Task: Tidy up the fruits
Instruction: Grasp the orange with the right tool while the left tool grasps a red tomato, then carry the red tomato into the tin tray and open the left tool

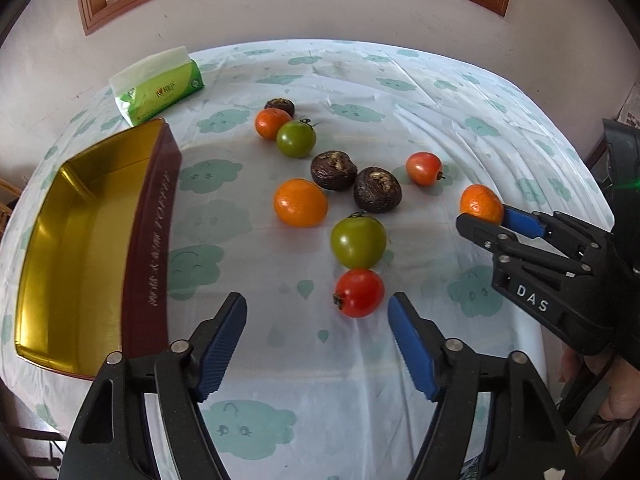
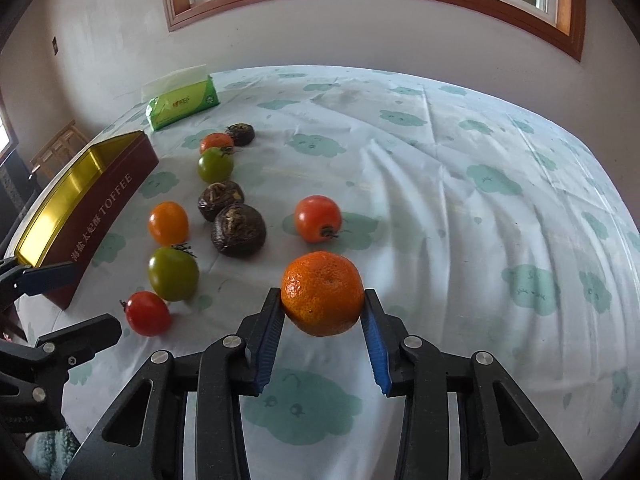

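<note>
Left wrist view: the left gripper [image 1: 316,312] points down at the table [image 1: 400,80], which is covered by a pale cloth printed with green clouds. Its blue-padded jaws stand apart with nothing clamped; a red tomato [image 1: 359,293] lies on the cloth just ahead of them, nearer the right-hand pad. Beyond it lie a green tomato [image 1: 358,241], an orange [image 1: 300,202], two dark brown fruits [image 1: 334,170] [image 1: 377,189], a second red tomato [image 1: 423,168], and a far cluster of a small orange [image 1: 272,123], a green tomato [image 1: 296,139] and a dark fruit [image 1: 280,106]. An open tin [image 1: 154,232], gold inside and maroon outside, sits at the left and holds nothing. A green tissue pack [image 1: 160,88] lies behind it. At the right edge the right gripper [image 1: 482,216] clamps a mandarin [image 1: 481,204].

Right wrist view: the right gripper [image 2: 323,312] is closed on the mandarin [image 2: 322,293], both blue pads pressing its sides, the fruit clear of the cloth. The remaining fruit lies to the left and ahead. The tin [image 2: 108,204], lettered TOFFEE, stands at the left. The left gripper [image 2: 64,300] enters from the lower left, its jaws apart, beside the near red tomato [image 2: 148,313].
</note>
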Motion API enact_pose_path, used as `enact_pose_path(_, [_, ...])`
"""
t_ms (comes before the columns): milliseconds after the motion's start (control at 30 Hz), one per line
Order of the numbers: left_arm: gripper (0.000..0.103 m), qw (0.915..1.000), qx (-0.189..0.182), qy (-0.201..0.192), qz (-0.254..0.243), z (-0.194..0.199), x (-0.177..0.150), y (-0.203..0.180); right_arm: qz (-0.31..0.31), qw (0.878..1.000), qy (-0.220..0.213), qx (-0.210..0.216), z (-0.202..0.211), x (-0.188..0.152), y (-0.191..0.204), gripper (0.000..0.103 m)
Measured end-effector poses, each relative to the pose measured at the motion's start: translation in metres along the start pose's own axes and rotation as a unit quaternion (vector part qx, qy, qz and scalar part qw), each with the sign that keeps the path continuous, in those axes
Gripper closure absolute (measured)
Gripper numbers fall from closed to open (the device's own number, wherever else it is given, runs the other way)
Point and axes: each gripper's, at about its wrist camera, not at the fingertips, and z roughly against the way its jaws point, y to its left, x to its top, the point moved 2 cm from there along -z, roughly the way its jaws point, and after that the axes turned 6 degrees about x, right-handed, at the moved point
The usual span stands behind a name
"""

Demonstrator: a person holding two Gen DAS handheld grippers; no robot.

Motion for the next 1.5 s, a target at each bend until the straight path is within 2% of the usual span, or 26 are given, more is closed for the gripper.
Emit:
enact_pose_path(300, [0.054,0.9993,-0.029,0.024,0.003,-0.019,0.006,-0.011,-0.02,1.0,0.002,-0.015,0.001,-0.008,-0.021,0.063])
enact_pose_path(400, [0.057,0.9992,-0.028,0.029,0.003,-0.024,0.007,-0.012,-0.022,1.0,0.002,-0.015,0.0,-0.008,-0.021,0.063])
enact_pose_path(433, [0.063,0.9991,-0.03,0.03,0.002,-0.025,0.007,-0.013,-0.021,1.0,0.002,-0.016,-0.001,-0.009,-0.02,0.063])
enact_pose_path(567, [0.069,0.9987,-0.038,0.034,0.002,-0.029,0.006,-0.013,-0.024,1.0,0.003,-0.016,-0.002,-0.009,-0.021,0.063])
enact_pose_path(600, [0.074,0.9985,-0.042,0.035,0.003,-0.029,0.006,-0.013,-0.024,1.0,0.003,-0.016,-0.003,-0.01,-0.021,0.063])
enact_pose_path(967, [0.075,0.9987,-0.045,0.021,0.005,-0.014,0.008,-0.006,-0.024,1.0,0.002,-0.016,-0.004,-0.01,-0.021,0.063])
enact_pose_path(1200, [0.075,0.9992,-0.027,-0.007,0.027,0.013,0.026,0.037,-0.025,1.0,0.003,-0.017,-0.005,-0.01,-0.022,0.063])
enact_pose_path(1333, [0.075,0.9987,0.015,-0.023,0.042,0.022,0.036,0.077,-0.025,1.0,0.003,-0.018,-0.005,-0.01,-0.022,0.063])
enact_pose_path(1500, [0.075,0.9955,0.061,-0.012,0.072,0.012,0.038,0.135,-0.025,0.999,0.004,-0.019,-0.006,-0.01,-0.022,0.063])
